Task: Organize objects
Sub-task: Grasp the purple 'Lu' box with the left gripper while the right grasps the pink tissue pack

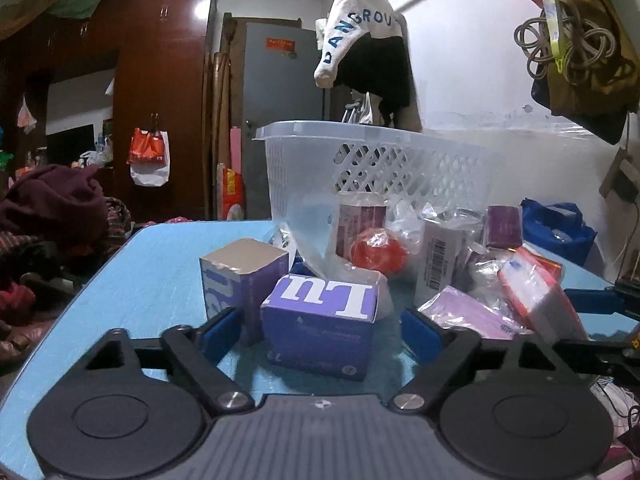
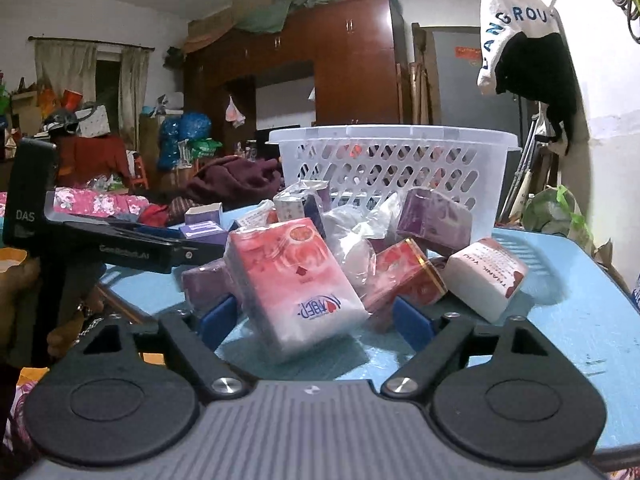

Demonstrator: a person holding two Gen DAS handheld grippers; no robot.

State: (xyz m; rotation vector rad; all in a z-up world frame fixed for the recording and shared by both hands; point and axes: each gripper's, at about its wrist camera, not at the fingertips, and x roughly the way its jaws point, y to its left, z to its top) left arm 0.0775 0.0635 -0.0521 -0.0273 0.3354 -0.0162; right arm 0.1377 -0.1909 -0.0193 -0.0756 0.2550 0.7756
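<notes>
A lived-in home, a crowded bedroom or store-room by the look of it; a tall dark red wardrobe (image 2: 352, 60) fills the far wall, with bundles of cloth heaped on top; to the far left a curtained window (image 2: 94, 80) sits above stacked bags and boxes; a maroon blanket (image 2: 236, 178) lies crumpled on a bed or couch; a white garment with blue lettering (image 1: 360, 40) hangs from a rail at the right; coiled rope (image 1: 568, 46) hangs on the near right wall; a grey metal door (image 1: 280, 120) stands beside the wardrobe.
</notes>
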